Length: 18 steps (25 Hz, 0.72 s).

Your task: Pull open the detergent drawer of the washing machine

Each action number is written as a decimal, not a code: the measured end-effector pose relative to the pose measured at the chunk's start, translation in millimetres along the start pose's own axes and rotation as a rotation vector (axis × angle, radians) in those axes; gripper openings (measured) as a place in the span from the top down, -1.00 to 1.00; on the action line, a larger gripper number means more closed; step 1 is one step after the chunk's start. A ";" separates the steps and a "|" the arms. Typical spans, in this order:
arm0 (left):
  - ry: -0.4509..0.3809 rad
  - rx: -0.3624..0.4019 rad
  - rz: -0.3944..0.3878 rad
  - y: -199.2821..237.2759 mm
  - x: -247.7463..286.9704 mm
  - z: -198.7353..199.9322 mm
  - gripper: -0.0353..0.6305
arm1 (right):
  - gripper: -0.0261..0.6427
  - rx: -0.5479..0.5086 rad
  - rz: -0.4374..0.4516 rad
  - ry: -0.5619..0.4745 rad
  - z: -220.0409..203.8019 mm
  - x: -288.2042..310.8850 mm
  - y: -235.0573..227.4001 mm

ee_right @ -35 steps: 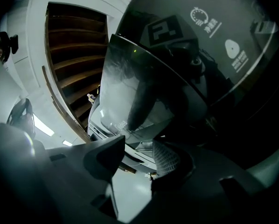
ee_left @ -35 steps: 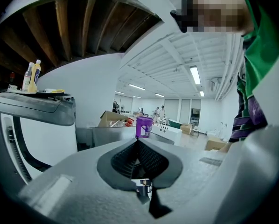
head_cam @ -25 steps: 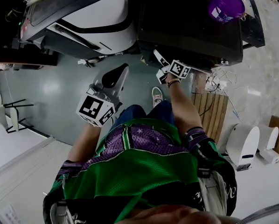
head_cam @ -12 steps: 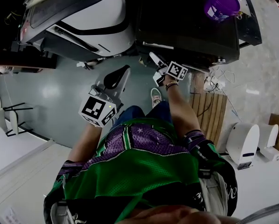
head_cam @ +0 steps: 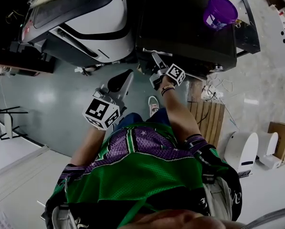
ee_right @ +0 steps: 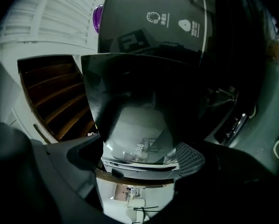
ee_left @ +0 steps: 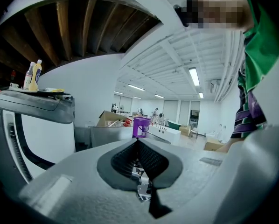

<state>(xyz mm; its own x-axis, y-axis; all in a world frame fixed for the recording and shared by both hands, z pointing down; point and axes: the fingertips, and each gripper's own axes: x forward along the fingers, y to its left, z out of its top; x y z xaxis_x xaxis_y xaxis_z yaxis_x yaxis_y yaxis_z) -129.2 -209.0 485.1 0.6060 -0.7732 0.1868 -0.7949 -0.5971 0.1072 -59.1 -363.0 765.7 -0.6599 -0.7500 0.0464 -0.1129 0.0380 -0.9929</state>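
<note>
Right gripper (head_cam: 154, 61) moved closer to washing machine (head_cam: 190, 27); jaws apart around detergent drawer (ee_right: 139, 139) front. Left gripper (ee_left: 139, 148) closed. Drawer probably light, stiff, smooth plastic; hold front lip.

The grey floor (head_cam: 52, 104) carries a white machine (head_cam: 85, 18), a dark washing machine (head_cam: 185, 27) and a wooden slatted mat (head_cam: 207, 120).

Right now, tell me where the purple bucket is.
The purple bucket stands at the upper right of the head view, on top of the dark washing machine, toward its right end.
</note>
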 end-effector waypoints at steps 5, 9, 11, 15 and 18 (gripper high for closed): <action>-0.021 -0.008 0.017 -6.3 -6.2 4.6 0.84 | -0.46 0.065 -0.017 0.021 0.0 -3.1 -3.9; -0.027 -0.009 0.028 -7.5 -13.4 7.9 0.84 | -0.45 0.068 -0.022 0.044 -1.3 -4.7 -5.2; -0.034 -0.004 0.032 -9.2 -17.2 9.8 0.84 | -0.44 0.072 -0.023 0.054 -3.2 -5.5 -4.8; -0.051 0.009 0.032 -10.7 -22.9 18.0 0.84 | -0.44 0.065 -0.021 0.073 -9.8 -12.4 -5.8; -0.064 0.022 0.026 -10.7 -27.5 26.9 0.84 | -0.44 0.075 -0.025 0.078 -19.2 -21.1 -4.8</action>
<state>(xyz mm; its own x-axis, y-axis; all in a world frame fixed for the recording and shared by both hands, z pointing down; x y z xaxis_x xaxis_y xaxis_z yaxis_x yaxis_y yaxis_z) -136.6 -187.1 452.6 0.5863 -0.8002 0.1264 -0.8100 -0.5806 0.0819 -58.8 -334.7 771.6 -0.7136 -0.6963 0.0771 -0.0766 -0.0318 -0.9966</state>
